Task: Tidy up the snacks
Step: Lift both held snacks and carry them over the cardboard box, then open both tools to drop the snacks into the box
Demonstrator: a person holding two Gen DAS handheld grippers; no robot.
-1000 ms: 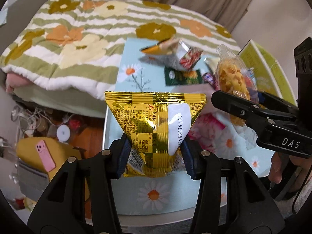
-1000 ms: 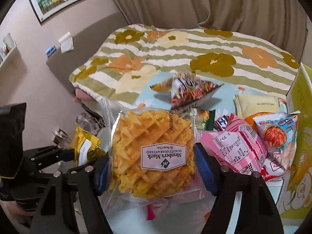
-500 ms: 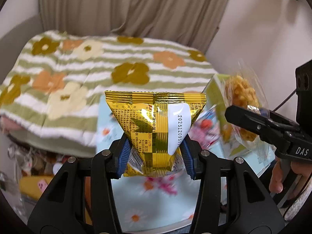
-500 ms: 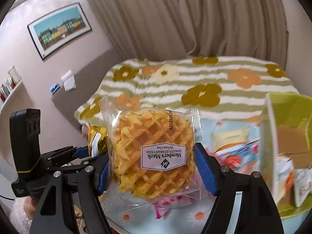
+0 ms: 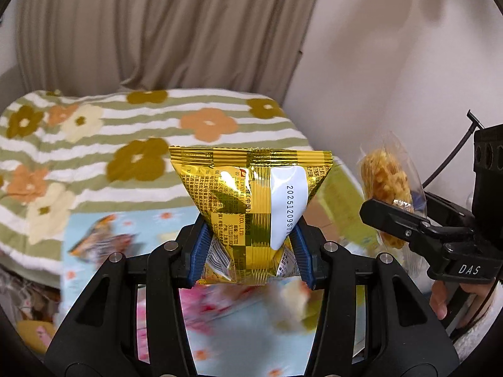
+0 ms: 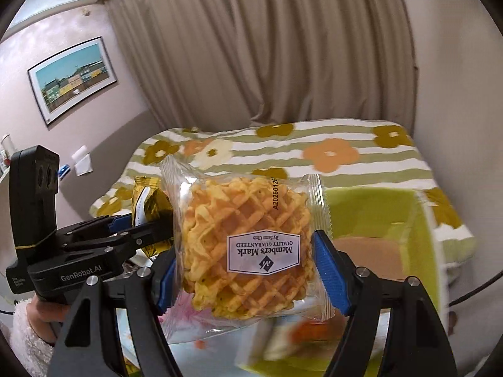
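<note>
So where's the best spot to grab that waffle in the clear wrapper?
Across its flat round middle, as the right gripper does now: coming from the lower edge of the waffle pack, one jaw on each side edge. The waffle is stiff and wide there, so it probably won't slip; the thin crimped wrapper ends would likely just crumple.

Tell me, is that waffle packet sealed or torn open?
Sealed, apparently: the waffle packet shows intact crimped side edges, with the waffle whole inside.

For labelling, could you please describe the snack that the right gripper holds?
In front of the floral blanket, the right gripper clamps a clear waffle packet. Unlike the gold packet beside it, you see the golden lattice inside, under a white Member's Mark label.
</note>
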